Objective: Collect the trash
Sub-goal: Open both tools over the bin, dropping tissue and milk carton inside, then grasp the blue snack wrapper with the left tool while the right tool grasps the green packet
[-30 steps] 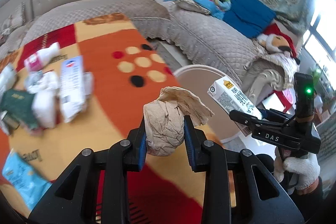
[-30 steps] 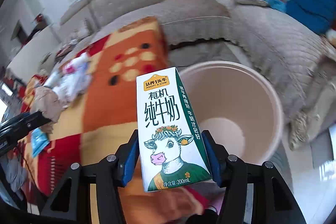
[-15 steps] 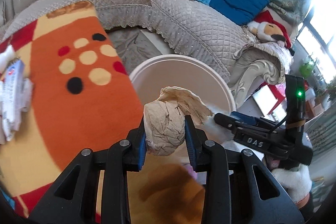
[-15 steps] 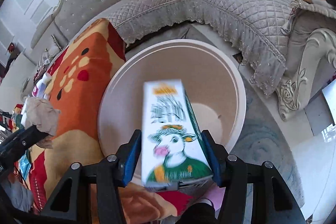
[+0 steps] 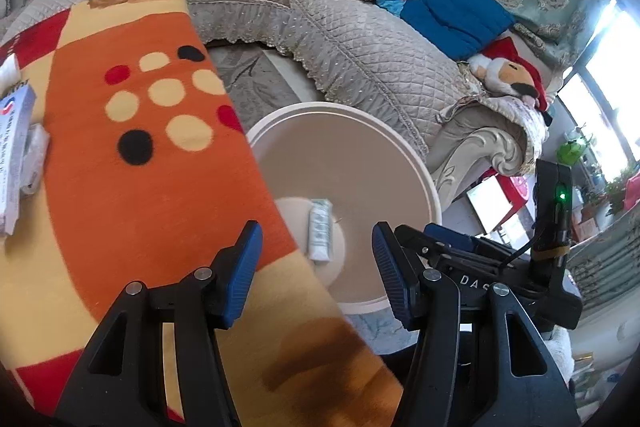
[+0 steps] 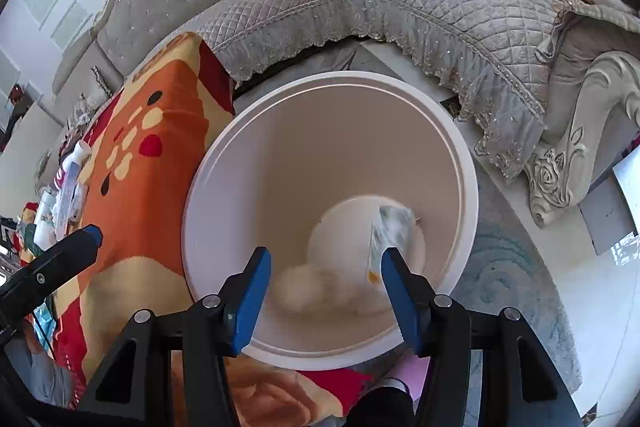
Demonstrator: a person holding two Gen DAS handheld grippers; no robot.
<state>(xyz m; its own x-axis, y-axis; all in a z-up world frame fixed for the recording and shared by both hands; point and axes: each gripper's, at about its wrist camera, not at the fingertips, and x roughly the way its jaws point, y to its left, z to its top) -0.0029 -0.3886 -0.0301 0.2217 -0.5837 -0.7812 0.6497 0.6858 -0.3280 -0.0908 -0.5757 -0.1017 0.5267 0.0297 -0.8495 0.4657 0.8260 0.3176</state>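
**Both grippers empty over the bin**

Left gripper [image 5: 316,255] spread wide, nothing between the blue pads [image 5: 244,259]. Right gripper [image 6: 322,289] equally wide, also empty, poised right over the mouth of the white bin [image 6: 192,211]. Inside the bin, at the bottom: a milk carton [image 5: 319,235] lying on its side and, on the near side, a blurred tan paper wad [image 6: 308,287] — too smeared to say whether settled or falling.

Left of the bin, touching its rim in both views, the orange spotted blanket [image 5: 132,187]. At the blanket's far-left end, more trash waiting: a white box [image 5: 12,147] and a small bottle [image 6: 74,163] among other scraps too small to sort. Sofa [image 5: 360,55] beyond, well apart from the bin.

Risks from here, as judged: open fingers catching the bin rim on the swing toward the blanket and tipping it; the two grippers, close together now, knocking each other; soft blanket folds getting pinched along with thin scraps — a loose grip and a drop short of the bin.
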